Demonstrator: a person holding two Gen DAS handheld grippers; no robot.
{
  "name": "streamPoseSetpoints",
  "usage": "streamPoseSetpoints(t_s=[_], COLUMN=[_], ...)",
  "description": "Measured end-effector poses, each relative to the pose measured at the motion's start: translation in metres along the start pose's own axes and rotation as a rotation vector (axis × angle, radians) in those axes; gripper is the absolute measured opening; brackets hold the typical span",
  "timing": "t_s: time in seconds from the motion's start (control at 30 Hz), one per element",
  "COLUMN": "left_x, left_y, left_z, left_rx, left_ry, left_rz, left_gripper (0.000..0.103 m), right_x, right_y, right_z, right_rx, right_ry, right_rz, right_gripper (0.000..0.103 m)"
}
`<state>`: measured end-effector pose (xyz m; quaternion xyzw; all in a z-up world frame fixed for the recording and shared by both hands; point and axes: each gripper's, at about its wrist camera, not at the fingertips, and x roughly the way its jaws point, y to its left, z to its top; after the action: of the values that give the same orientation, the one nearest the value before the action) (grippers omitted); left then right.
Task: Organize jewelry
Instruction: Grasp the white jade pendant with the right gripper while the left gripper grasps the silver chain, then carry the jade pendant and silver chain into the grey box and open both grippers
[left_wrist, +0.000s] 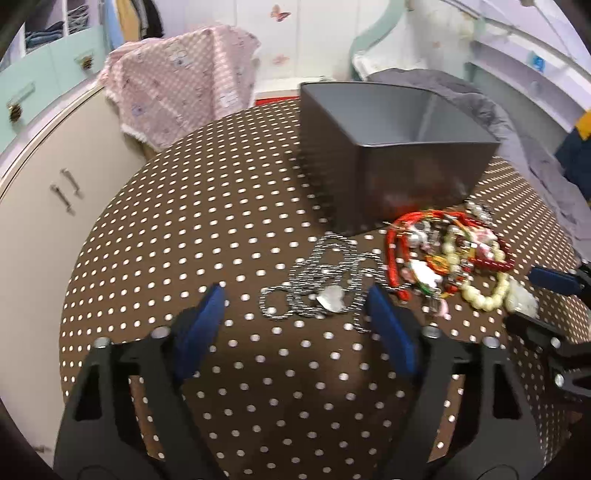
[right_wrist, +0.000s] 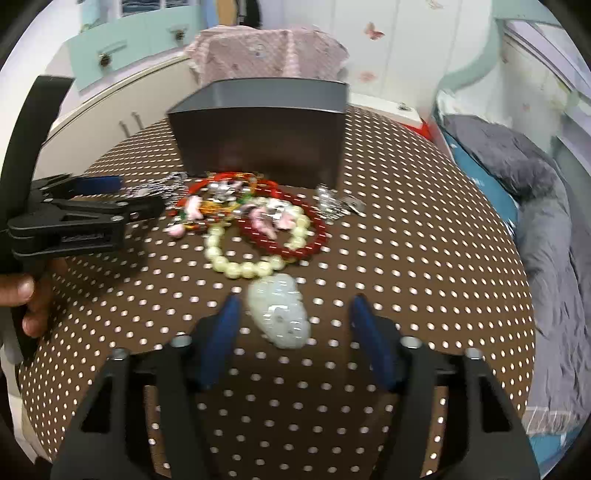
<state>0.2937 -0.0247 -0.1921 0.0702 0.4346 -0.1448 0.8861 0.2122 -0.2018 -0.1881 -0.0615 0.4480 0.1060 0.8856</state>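
A pile of jewelry (left_wrist: 447, 251) lies on the brown dotted tablecloth (left_wrist: 221, 206) in front of a grey box (left_wrist: 391, 147). A silver chain with a heart pendant (left_wrist: 332, 295) lies between the fingers of my left gripper (left_wrist: 295, 295), which is open. In the right wrist view, a pale jade pendant (right_wrist: 280, 314) on a cream bead necklace (right_wrist: 236, 262) lies between the fingers of my open right gripper (right_wrist: 293, 306). A dark red bead bracelet (right_wrist: 303, 243) and red cords (right_wrist: 221, 181) lie behind it, near the grey box (right_wrist: 258, 136). The left gripper (right_wrist: 110, 192) shows at the left.
A pink dotted cloth (left_wrist: 177, 85) hangs over a cabinet behind the table. A bed with grey bedding (right_wrist: 546, 206) stands to the right. Cream cupboard doors (left_wrist: 51, 192) are to the left. The table edge curves close on both sides.
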Motion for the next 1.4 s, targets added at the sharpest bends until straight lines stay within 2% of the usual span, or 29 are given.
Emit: streamPoseSetpoints(t_s=[0.03, 0.07, 0.1, 0.17, 0.23, 0.33, 0.5, 0.8, 1.17, 1.27, 1.4], left_x=[0.000, -0.001, -0.002, -0.002, -0.002, -0.006, -0.023, -0.076, -0.161, -0.182, -0.191], left_y=[-0.002, -0.004, -0.009, -0.011, -0.011, -0.006, -0.004, -0.001, -0.013, -0.020, -0.027], left_z=[0.001, 0.002, 0.001, 0.003, 0.002, 0.000, -0.008, 0.004, 0.060, 0.081, 0.105], left_rx=[0.010, 0.017, 0.022, 0.029, 0.028, -0.002, -0.034, -0.046, 0.011, 0.031, 0.039], left_ry=[-0.007, -0.011, -0.013, -0.011, -0.010, -0.015, -0.042, -0.159, -0.381, -0.445, -0.482], left_rz=[-0.015, -0.030, -0.041, -0.081, -0.103, -0.151, -0.166, -0.196, -0.259, -0.262, -0.248], left_gripper=[0.057, 0.044, 0.034, 0.025, 0.022, 0.021, 0.021, 0.021, 0.021, 0.021, 0.021], right_x=[0.000, 0.001, 0.002, 0.003, 0.002, -0.003, -0.012, -0.051, -0.114, -0.118, -0.108], right_y=[0.002, 0.004, 0.007, 0.007, 0.003, -0.004, -0.016, -0.031, -0.037, -0.041, -0.047], right_z=[0.000, 0.002, 0.004, 0.005, 0.004, 0.001, -0.002, 0.017, 0.105, 0.128, 0.153], right_rx=[-0.005, -0.010, -0.013, -0.009, 0.016, 0.047, 0.090, 0.097, 0.008, -0.002, 0.016], right_ry=[0.000, 0.000, 0.003, 0.006, 0.007, 0.008, 0.001, -0.082, -0.290, -0.325, -0.335], right_rz=[0.007, 0.015, 0.013, 0.018, 0.039, 0.065, 0.105, 0.140, 0.161, 0.167, 0.187], right_gripper=[0.040, 0.030, 0.030, 0.029, 0.029, 0.028, 0.027, 0.028, 0.028, 0.028, 0.028])
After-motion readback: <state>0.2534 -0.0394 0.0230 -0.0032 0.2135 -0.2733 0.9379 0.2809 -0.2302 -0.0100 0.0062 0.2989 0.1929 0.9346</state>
